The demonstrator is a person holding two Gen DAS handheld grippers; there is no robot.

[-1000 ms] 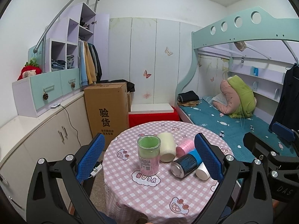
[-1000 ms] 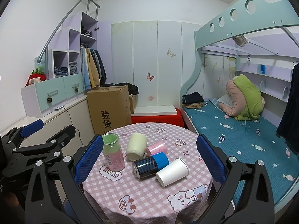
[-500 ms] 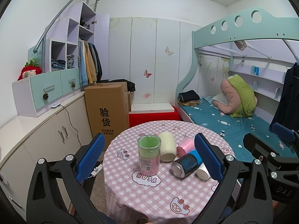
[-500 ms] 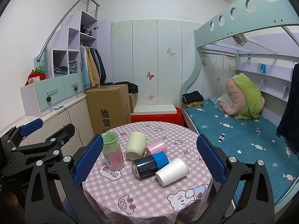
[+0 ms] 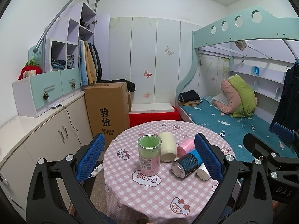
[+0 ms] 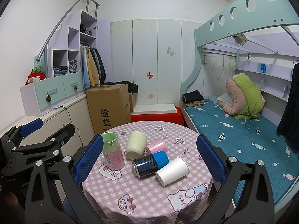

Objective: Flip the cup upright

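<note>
On the round table with a pink checked cloth several cups lie on their sides: a white paper cup, a black and blue cup, a pink cup and a cream cup. A green and pink cup stands upright at the left. In the left wrist view the same cups show: upright green cup, cream, black and blue, pink, white. My left gripper and right gripper are both open and empty, held short of the table.
A cardboard box stands behind the table. A low cabinet runs along the left. A bunk bed with a teal mattress is on the right. A red and white box sits on the floor behind.
Both views have shifted only slightly; the cups have not moved and both grippers stay open.
</note>
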